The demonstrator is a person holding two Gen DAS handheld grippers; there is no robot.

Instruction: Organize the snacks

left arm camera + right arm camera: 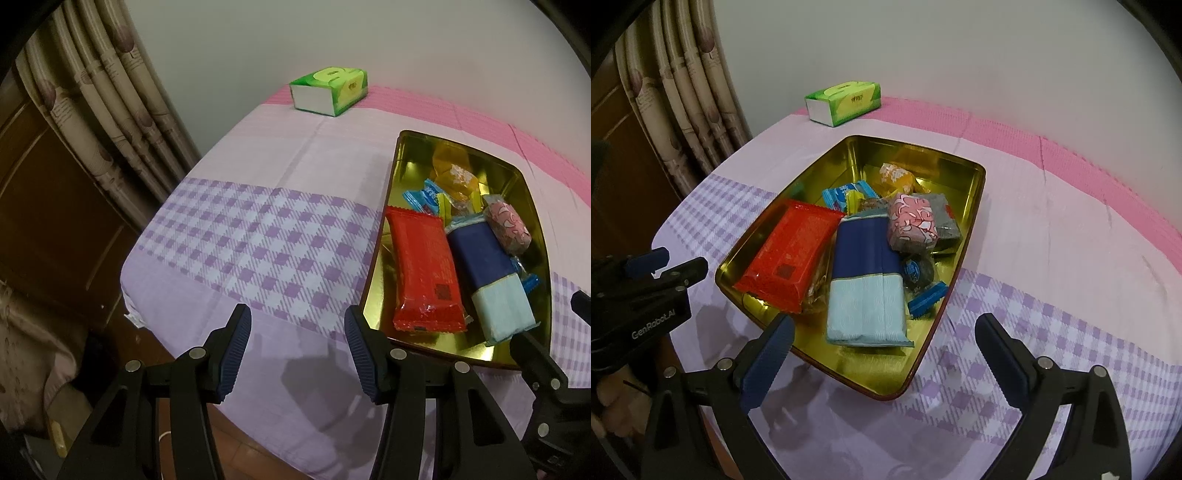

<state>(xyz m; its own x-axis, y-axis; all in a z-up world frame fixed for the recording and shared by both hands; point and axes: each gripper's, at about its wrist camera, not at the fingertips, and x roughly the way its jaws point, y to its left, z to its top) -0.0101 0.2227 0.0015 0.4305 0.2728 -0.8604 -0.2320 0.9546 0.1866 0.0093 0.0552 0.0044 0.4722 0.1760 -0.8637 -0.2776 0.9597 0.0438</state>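
Note:
A gold tin tray (964,229) (391,206) sits on the checked cloth and holds several snacks. Among them are a red packet (790,254) (424,266), a navy and pale blue packet (866,284) (491,273), a pink patterned sweet (912,221) (508,229) and an orange sweet (897,177) (456,179). My right gripper (886,354) hangs over the tray's near end, open wide, with nothing between its fingers. My left gripper (297,350) stands open over the cloth just left of the tray's near corner, also with nothing in it. In the right wrist view the left gripper (665,264) shows at the left edge.
A green tissue box (328,90) (844,101) stands at the table's far edge by the wall. A curtain (103,103) and a brown wooden panel (48,206) lie left of the table. The table's near left edge drops off close to my left gripper.

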